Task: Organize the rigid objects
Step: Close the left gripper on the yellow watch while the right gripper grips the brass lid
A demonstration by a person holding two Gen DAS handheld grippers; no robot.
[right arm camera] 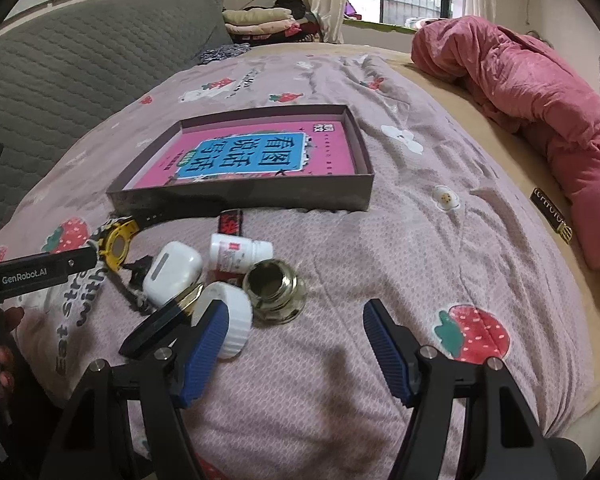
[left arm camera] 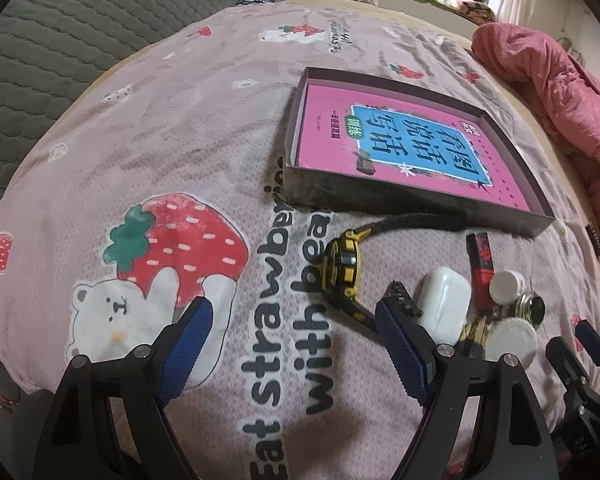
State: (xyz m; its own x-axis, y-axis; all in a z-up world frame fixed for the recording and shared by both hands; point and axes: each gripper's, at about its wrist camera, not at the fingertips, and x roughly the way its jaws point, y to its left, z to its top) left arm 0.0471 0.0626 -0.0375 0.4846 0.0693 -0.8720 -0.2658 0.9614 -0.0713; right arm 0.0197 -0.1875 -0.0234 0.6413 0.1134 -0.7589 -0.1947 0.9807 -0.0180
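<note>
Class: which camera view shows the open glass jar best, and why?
The right wrist view: the glass jar sits unobstructed, its open mouth and gold-tinted inside visible. The left wrist view shows only part of it, small, near the frame's edge behind the white bottle.

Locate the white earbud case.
The white earbud case lies on the pink strawberry bedsheet, left of centre in the right wrist view, between the yellow-and-black watch and the white pill bottle.

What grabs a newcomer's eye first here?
The bright pink book lying in the shallow dark box mid-bed. Just in front of the box, a cluster of small items: yellow watch, white earbud case, pill bottle, glass jar. Both tools, left and right, hover open.
</note>
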